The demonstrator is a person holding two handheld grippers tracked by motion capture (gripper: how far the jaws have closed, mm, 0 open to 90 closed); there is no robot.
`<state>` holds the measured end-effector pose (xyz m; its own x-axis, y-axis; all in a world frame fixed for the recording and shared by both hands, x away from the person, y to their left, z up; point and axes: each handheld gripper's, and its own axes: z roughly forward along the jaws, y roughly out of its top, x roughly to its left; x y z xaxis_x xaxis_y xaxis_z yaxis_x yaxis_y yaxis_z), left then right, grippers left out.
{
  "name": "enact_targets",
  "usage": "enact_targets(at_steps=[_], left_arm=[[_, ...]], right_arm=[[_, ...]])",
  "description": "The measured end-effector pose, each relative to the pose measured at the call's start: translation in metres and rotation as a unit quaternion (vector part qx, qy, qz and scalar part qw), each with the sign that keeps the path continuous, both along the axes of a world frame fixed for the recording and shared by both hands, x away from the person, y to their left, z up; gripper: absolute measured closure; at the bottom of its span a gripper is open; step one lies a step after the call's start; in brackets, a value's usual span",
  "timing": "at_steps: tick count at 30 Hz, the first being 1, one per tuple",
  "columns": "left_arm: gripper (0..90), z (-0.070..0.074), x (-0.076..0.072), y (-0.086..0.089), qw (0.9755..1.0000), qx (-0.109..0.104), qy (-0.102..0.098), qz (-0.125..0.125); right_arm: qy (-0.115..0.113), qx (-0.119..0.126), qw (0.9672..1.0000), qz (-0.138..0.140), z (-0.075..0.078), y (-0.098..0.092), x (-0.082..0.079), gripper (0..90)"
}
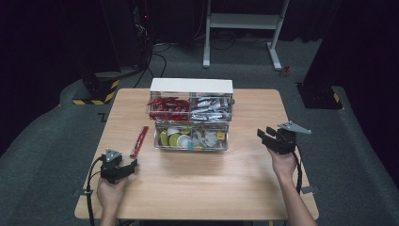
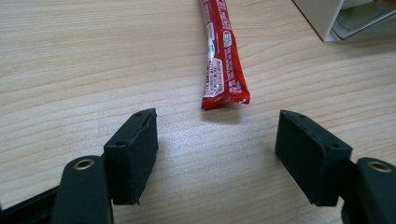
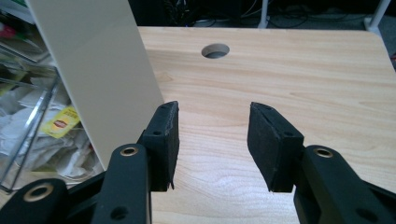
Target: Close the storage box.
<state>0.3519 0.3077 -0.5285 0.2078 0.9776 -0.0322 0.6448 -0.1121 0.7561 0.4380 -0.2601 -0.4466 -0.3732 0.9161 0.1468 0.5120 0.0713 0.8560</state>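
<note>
On table, clear organizer (image 1: 190,141), red sachets (image 1: 168,107), silver sachets (image 1: 210,107), tea bags (image 1: 209,138)

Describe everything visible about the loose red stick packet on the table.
The red stick packet is a long, narrow, glossy sachet with white print and a crimped flat end. It lies flat on the wooden table, apart from the clear organiser box to its right. The left claw stands open just short of its near end, not touching it.

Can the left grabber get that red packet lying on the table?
Probably yes. The red packet lies loose on the bare table, just ahead of the left gripper. Its jaws stand open, wider than the packet, with nothing between them and it.
</note>
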Motion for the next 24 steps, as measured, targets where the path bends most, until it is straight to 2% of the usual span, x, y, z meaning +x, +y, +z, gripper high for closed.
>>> enact_targets(at_steps=[12,19,24], left_arm=[[30.0,0.0,0.0,0.0,1.0,-0.001,0.0,-0.002],[30.0,0.0,0.0,0.0,1.0,-0.001,0.0,-0.001],[29.9,0.0,0.0,0.0,1.0,-0.002,0.0,-0.002]], right_arm=[[0.024,-0.019,0.9994,-0.019,-0.019,-0.002,0.002,52.3],[0.04,-0.035,0.9982,-0.026,-0.036,-0.004,0.006,50.6],[0.048,-0.032,0.9978,-0.033,-0.044,-0.007,0.005,49.0]])
